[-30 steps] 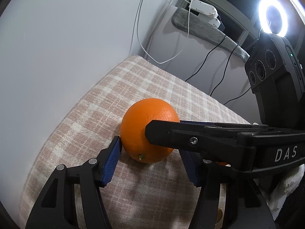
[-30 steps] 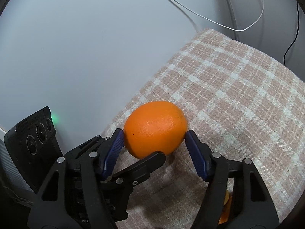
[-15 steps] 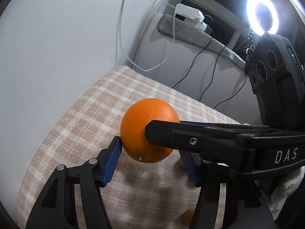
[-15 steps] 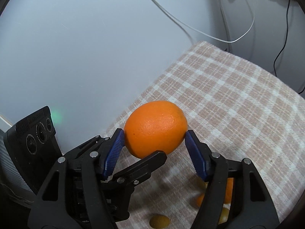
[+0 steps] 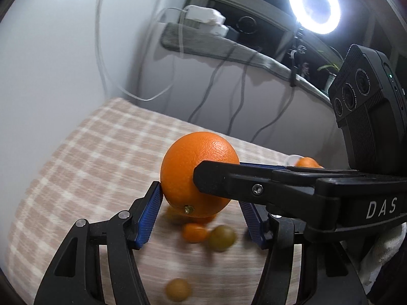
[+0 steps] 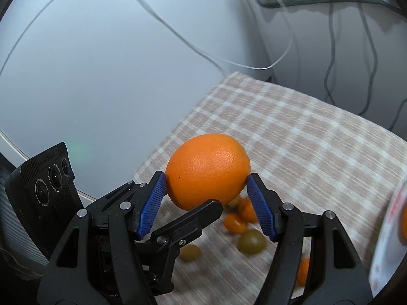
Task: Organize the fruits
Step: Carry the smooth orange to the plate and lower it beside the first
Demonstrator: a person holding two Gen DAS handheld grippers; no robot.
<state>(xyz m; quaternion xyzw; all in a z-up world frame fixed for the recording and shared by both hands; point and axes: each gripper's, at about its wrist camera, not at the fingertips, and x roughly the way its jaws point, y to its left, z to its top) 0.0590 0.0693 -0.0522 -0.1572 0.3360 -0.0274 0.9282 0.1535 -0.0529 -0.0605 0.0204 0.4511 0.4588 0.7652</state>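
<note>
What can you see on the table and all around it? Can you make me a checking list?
Surface: beige checked tablecloth, partly blurred.
Job's things: one big orange held up above the cloth; small orange and yellow-green fruits loose beneath it; another orange fruit in a pale container at the far right.
Clutter: a white packet or bag edge at the right; what it is cannot be told.
Grippers: left gripper and right gripper both clamp the big orange, from crossing directions.
Cables: a white cable and dark cables hang down the wall.
Surroundings: grey wall, a ledge with a white power adapter, a lit ring light.
</note>
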